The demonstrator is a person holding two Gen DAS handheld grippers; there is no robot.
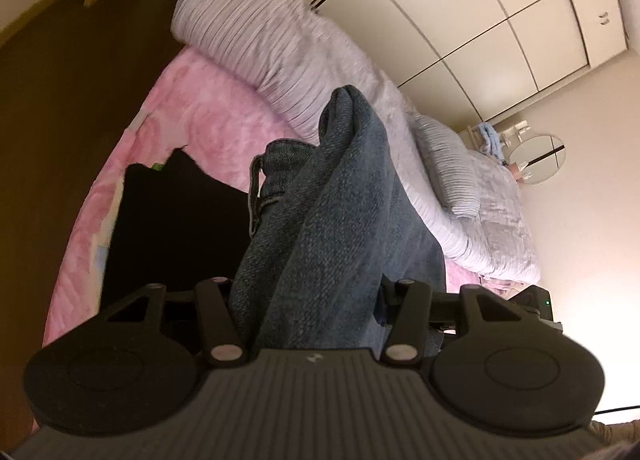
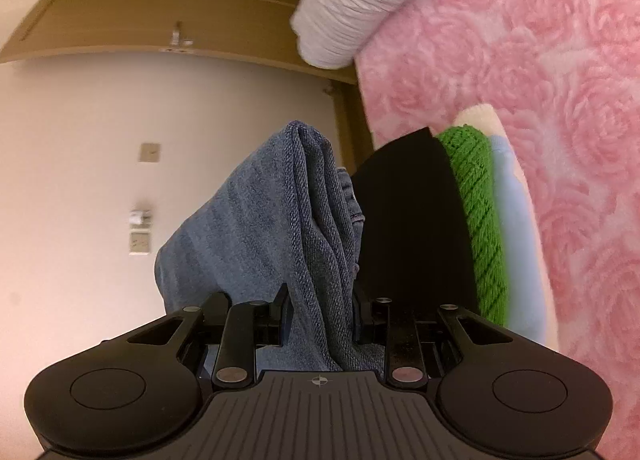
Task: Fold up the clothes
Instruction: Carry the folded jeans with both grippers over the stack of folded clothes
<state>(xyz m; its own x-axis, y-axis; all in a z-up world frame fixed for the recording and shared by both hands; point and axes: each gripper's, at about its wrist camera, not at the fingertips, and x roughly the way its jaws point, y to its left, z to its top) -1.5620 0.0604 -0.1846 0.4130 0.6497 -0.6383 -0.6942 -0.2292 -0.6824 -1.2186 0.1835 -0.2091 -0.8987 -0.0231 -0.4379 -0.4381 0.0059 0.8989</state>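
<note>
The left gripper [image 1: 308, 292] was clamped on a thick fold of the blue jeans [image 1: 340, 199], its jaws held wide apart by the cloth. The right gripper [image 2: 320, 308] pinched a thinner fold of the same jeans [image 2: 260, 219]. The jeans hung over the edge of the pink blanket [image 2: 540, 99], just beside a stack of folded clothes [image 2: 472, 219]: black, green and light blue.
</note>
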